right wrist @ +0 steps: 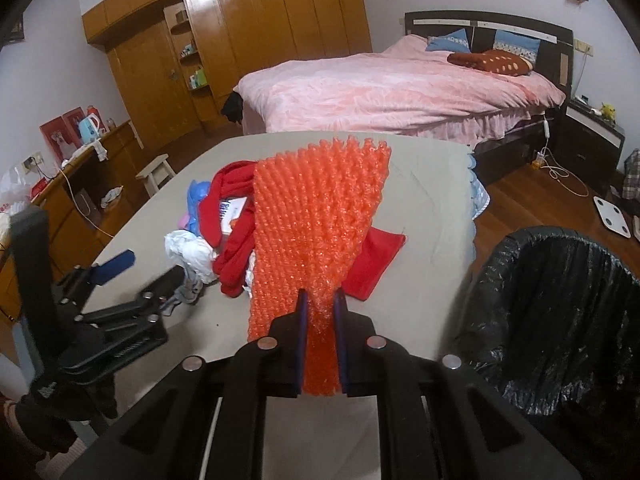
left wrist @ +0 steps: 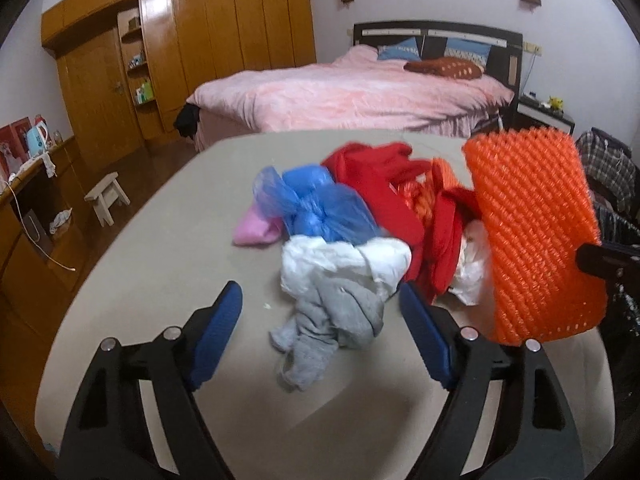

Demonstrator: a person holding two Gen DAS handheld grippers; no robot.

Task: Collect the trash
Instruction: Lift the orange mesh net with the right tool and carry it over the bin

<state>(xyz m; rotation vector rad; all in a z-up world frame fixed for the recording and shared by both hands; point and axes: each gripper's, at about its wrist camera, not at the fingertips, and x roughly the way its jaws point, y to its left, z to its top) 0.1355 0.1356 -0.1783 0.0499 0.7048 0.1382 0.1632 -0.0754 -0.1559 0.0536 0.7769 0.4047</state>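
A pile of trash lies on the grey table (left wrist: pixel 160 260): a blue plastic bag (left wrist: pixel 320 204), a white plastic bag (left wrist: pixel 344 264), a grey crumpled piece (left wrist: pixel 332 320), red fabric (left wrist: pixel 380 184) and a pink scrap (left wrist: pixel 256 232). My left gripper (left wrist: pixel 320 296) is open low over the table, with the grey and white pieces between its blue pads but not pressed. It also shows at the left of the right wrist view, left gripper (right wrist: pixel 148 272). My right gripper (right wrist: pixel 320 300) is shut on an orange foam net sheet (right wrist: pixel 316 220), lifted above the pile. That orange sheet (left wrist: pixel 532 232) hangs at the right of the left wrist view.
A bin with a black liner (right wrist: pixel 560 320) stands off the table's right edge. Beyond the table is a bed with a pink cover (right wrist: pixel 400 88). A wooden wardrobe (right wrist: pixel 240 40) fills the back left, with a small stool (left wrist: pixel 106 196) and a low cabinet (left wrist: pixel 24 216) beside the table.
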